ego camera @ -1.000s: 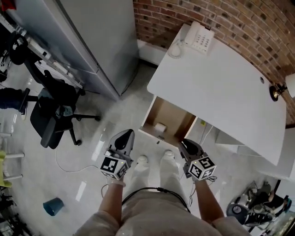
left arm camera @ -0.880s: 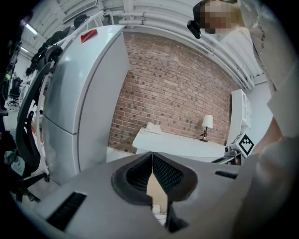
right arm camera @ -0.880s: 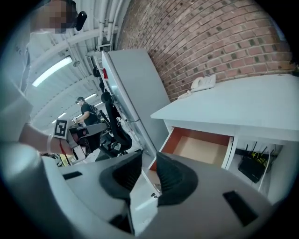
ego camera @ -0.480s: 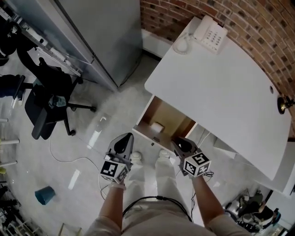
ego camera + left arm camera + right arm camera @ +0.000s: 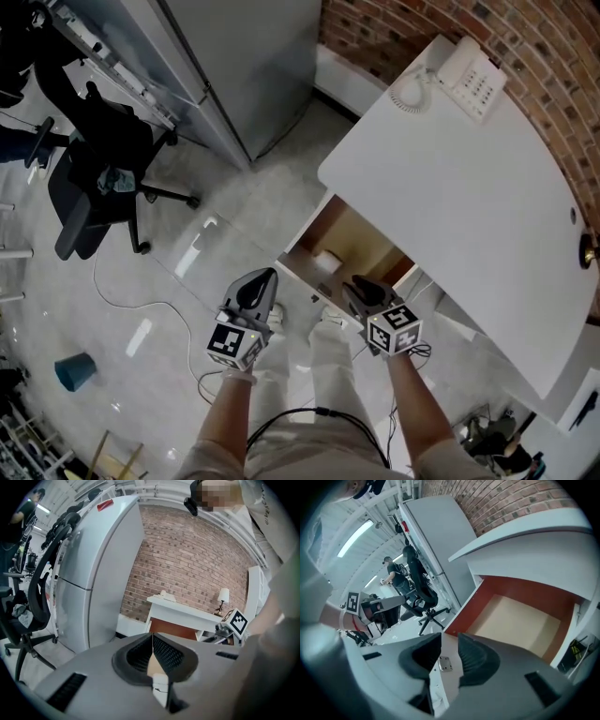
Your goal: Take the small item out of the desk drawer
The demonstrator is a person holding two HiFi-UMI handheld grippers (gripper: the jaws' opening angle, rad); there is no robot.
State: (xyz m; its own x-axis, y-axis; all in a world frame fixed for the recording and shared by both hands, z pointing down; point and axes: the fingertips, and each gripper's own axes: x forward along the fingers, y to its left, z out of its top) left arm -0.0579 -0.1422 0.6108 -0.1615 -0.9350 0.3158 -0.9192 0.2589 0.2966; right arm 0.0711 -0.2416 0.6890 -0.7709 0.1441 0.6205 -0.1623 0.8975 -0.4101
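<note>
Far left: office chair (image 5: 89, 187), well apart, bare floor (image 5: 216, 225) between. Left hand-held gripper (image 5: 257, 285) pressed together, pinching nothing, over the floor just outside the drawer front. In the open drawer (image 5: 364, 242), near its front panel: 1 small item (image 5: 326, 261), whitish, boxy, alone on the tan bottom, open room all round. Right hand-held gripper (image 5: 360, 291) slightly spread, just been opening, nothing between, above the drawer's front edge. Rightward, white desk (image 5: 469, 187) overhanging the drawer's back.

Can't ID small item (image 5: 328, 262) in drawer (image 5: 364, 247): too small.
</note>
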